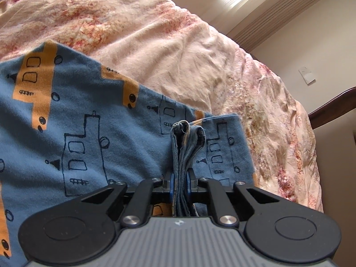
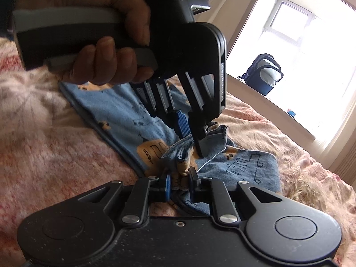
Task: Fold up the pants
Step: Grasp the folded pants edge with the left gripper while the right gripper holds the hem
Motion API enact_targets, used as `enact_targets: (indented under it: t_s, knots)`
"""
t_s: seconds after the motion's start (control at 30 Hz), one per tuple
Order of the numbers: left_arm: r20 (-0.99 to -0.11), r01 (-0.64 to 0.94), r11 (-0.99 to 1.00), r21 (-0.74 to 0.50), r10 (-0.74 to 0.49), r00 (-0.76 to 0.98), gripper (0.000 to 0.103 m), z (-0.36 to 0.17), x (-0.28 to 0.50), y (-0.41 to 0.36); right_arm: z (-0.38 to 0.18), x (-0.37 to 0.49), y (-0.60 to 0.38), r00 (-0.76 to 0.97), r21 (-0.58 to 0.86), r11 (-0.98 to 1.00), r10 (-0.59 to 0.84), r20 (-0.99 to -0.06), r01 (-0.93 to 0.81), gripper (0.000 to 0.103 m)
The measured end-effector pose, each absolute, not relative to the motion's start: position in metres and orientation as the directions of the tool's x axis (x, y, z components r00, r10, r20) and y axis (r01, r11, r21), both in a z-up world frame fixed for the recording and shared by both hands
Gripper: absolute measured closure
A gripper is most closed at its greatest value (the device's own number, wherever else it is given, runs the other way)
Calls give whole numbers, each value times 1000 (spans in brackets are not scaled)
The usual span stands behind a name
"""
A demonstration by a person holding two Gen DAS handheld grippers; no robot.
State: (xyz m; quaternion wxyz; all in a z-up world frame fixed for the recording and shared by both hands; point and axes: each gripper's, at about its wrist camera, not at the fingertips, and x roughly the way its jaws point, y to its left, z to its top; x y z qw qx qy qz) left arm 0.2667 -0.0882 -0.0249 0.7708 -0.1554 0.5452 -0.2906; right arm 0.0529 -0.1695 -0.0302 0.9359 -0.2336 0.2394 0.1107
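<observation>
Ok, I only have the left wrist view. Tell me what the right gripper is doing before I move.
Observer: The right gripper is shut on a bunched edge of the pants, close to your left gripper.
Operator: Confirm my grip from outside.
Observer: In the right wrist view your left gripper pinches the stacked fabric from above, with a hand round its handle.
Operator: Describe what lies beyond the bed on that side.
Observer: A dark backpack sits on the sill under a bright window; the pink bedspread runs up to it.
</observation>
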Motion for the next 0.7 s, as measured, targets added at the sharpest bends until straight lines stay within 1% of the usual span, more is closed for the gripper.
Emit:
enact_targets:
  t_s: [0.23, 0.37, 0.47, 0.6, 0.7]
  knots:
    - [-726, 272, 771, -576, -635, 263, 92, -6, 264, -51, -11, 50, -155, 873, -362, 871, 139, -467, -333, 88]
    - [-739, 264, 796, -544, -604, 298, 92, 5, 263, -19, 2, 55, -135, 868, -316, 874, 202, -453, -369, 88]
    - [-748, 252, 812, -526, -583, 317, 93, 10, 265, 3, 4, 60, -114, 857, -309, 858, 248, -452, -411, 88]
    - [-770, 236, 840, -488, -542, 336, 92, 6, 265, 27, 5, 68, -90, 837, -305, 833, 295, -462, -462, 88]
    - [-774, 219, 844, -490, -536, 336, 92, -4, 267, 39, 3, 72, -78, 822, -308, 816, 312, -477, -489, 88]
